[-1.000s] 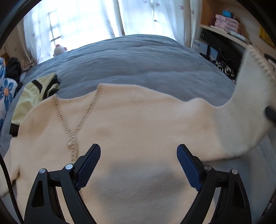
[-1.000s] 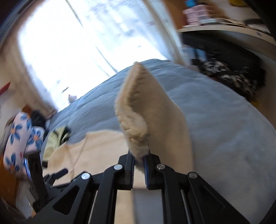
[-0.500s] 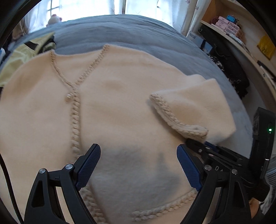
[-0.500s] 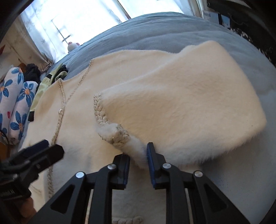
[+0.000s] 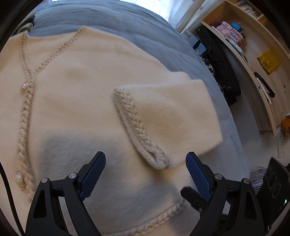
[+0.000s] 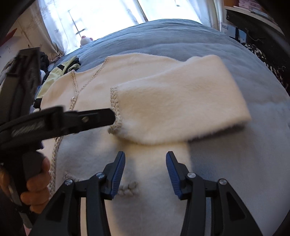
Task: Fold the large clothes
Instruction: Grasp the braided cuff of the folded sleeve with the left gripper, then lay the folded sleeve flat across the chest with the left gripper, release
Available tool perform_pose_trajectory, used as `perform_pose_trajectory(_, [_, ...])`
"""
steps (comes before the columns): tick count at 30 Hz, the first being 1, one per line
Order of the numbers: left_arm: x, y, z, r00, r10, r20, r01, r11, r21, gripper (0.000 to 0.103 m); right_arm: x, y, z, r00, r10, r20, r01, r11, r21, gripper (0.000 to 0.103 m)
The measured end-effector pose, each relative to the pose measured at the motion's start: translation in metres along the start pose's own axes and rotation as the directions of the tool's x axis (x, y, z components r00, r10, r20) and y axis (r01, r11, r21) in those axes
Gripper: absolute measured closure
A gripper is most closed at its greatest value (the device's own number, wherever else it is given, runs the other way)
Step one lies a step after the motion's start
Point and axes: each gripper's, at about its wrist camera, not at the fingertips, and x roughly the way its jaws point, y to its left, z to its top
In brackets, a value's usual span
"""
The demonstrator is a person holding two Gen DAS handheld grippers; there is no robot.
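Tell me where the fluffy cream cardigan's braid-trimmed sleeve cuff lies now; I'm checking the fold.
In both wrist views the braid-trimmed cuff lies on the cream cardigan's front, right of its braided button placket, the sleeve folded inward.

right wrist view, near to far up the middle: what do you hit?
Right gripper, jaws opening with nothing between them → cream cardigan → folded-over sleeve → grey-blue bedspread → curtained window.

I am in a home bedroom: a grey-blue bed (image 6: 181,36) under me, a curtained window (image 6: 101,18) beyond, cluttered wooden shelves (image 5: 253,54) to the right.
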Motion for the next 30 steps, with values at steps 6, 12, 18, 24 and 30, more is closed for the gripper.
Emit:
perform_pose_trajectory(6, [0.025, -0.005, 0.004, 1.000, -0.028, -0.006, 0.028, 0.998, -0.060, 0.034, -0.016, -0.004, -0.010, 0.999, -0.015, 0.045, 0.013, 0.998, 0.053, 0.056])
perform_pose_trajectory(12, [0.040, -0.020, 0.014, 0.998, 0.056, -0.034, -0.058, 0.997, -0.048, 0.087, -0.024, -0.008, -0.017, 1.000, -0.001, 0.025, -0.001, 0.996, 0.089, 0.056])
perform_pose_trajectory(18, [-0.008, -0.075, 0.037, 0.971, 0.195, 0.141, -0.218, 0.960, 0.177, 0.090, -0.033, -0.001, -0.020, 0.998, -0.051, 0.041, 0.049, 0.998, 0.049, 0.056])
perform_pose_trajectory(24, [-0.103, -0.092, 0.069, 0.901, 0.238, 0.363, -0.341, 0.905, 0.253, 0.090, -0.037, -0.003, -0.019, 0.998, -0.044, 0.050, 0.040, 0.996, 0.083, 0.056])
perform_pose_trajectory(30, [-0.153, -0.022, 0.078, 0.810, 0.403, 0.425, -0.509, 0.844, 0.170, 0.090, -0.030, 0.001, -0.016, 0.999, -0.041, 0.029, 0.039, 0.997, 0.071, 0.056])
